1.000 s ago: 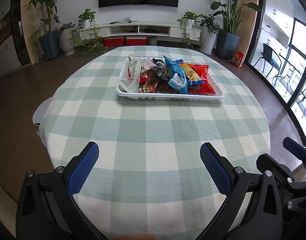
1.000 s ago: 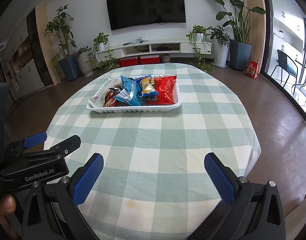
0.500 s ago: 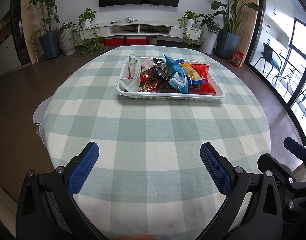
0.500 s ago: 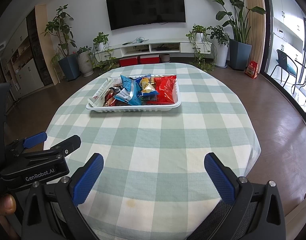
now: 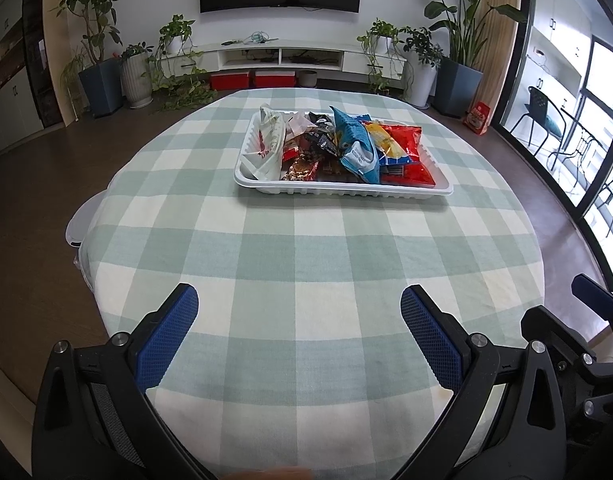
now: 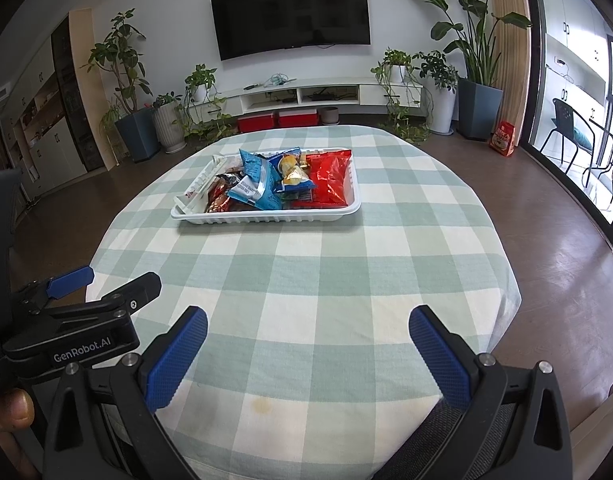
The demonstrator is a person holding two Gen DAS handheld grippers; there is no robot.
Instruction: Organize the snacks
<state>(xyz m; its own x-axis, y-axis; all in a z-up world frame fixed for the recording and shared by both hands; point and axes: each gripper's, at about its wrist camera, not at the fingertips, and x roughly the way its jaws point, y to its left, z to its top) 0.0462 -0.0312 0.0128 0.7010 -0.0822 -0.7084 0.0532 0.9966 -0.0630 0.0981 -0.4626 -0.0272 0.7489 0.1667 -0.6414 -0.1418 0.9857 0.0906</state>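
Observation:
A white tray (image 5: 342,191) (image 6: 266,219) sits on the far half of the round table, piled with several snack bags: a white one (image 5: 268,140), a blue one (image 5: 356,144) (image 6: 254,184), a red one (image 5: 404,150) (image 6: 330,176). My left gripper (image 5: 298,306) hangs open above the near edge of the green-checked cloth, well short of the tray, nothing between its blue pads. My right gripper (image 6: 308,326) is likewise open and empty near the table's front. The left gripper's body (image 6: 78,320) shows at the left of the right wrist view.
The table (image 5: 306,248) is covered by a green and white checked cloth. A white stool (image 5: 80,224) stands at its left. Potted plants (image 6: 124,92), a TV (image 6: 290,12) and a low shelf line the far wall. Glass doors and chairs (image 5: 546,120) are to the right.
Both views are almost the same as before; the left wrist view shifted very slightly, and both grippers stay open.

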